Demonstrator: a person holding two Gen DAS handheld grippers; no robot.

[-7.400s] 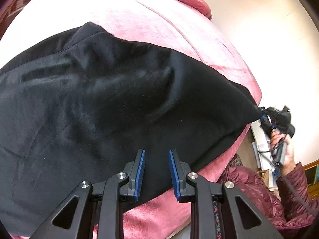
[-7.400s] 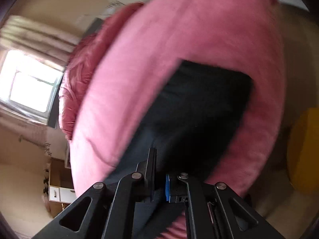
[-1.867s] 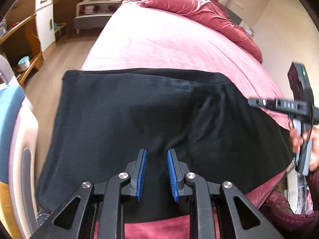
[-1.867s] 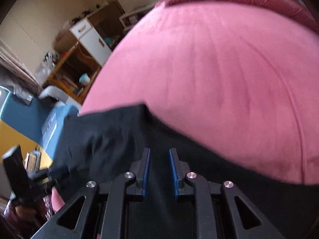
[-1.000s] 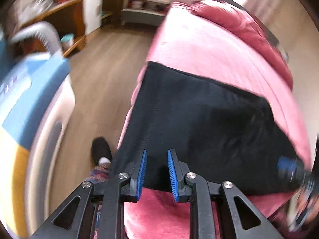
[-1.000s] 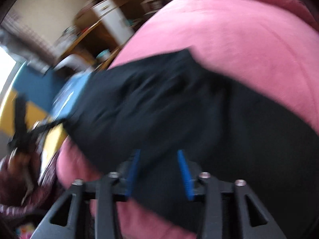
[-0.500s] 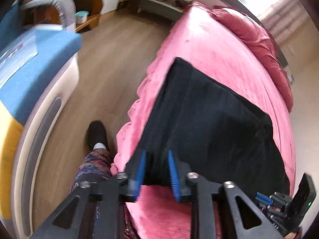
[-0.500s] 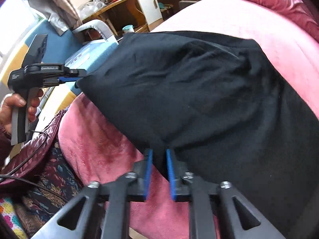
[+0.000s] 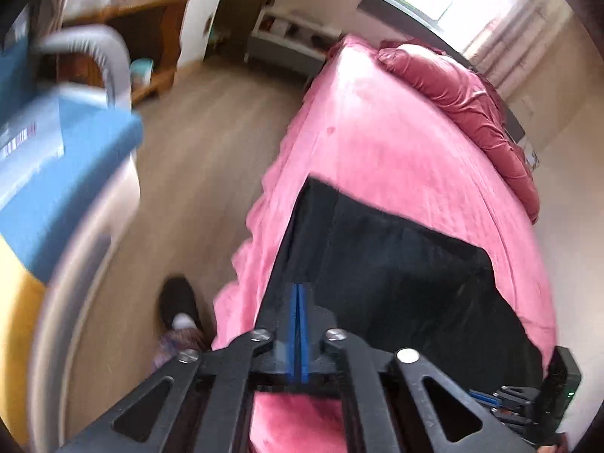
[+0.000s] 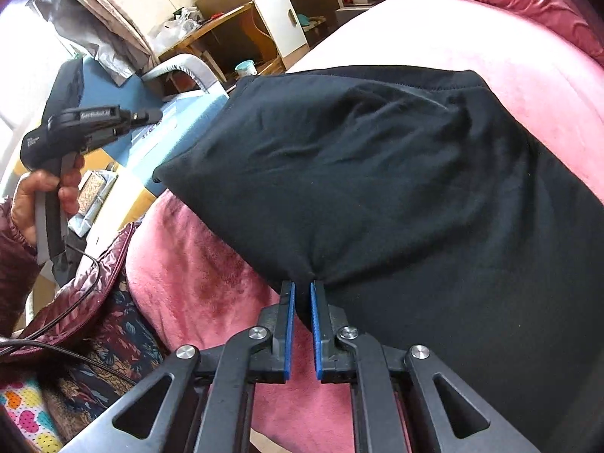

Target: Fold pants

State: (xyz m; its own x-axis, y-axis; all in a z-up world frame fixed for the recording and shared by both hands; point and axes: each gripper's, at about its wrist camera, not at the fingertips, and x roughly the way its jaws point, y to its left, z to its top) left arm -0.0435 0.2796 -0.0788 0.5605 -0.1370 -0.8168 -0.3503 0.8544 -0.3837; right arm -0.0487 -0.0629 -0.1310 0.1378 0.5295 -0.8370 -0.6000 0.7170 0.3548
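Observation:
The black pants (image 9: 396, 264) lie folded on the pink bed (image 9: 396, 158), near its foot edge. My left gripper (image 9: 298, 294) is shut on the pants' near left corner. In the right wrist view the pants (image 10: 396, 173) fill the middle, and my right gripper (image 10: 300, 290) is shut on their near edge, with cloth pinched between the blue pads. The left gripper (image 10: 151, 116) shows there at the left, its tip at the pants' far corner. The right gripper's body (image 9: 528, 404) shows at the lower right of the left wrist view.
A rumpled red duvet (image 9: 472, 94) lies at the head of the bed. A blue and grey appliance (image 9: 56, 151) stands left of the bed on the wooden floor (image 9: 196, 143). A wooden desk and white cabinet (image 10: 275, 11) stand behind. My foot (image 9: 177, 305) is near the bed's corner.
My left gripper has closed on the pants' left corner; its jaws were apart half a second ago. My right gripper has closed on the near edge. Both views have shifted little otherwise.

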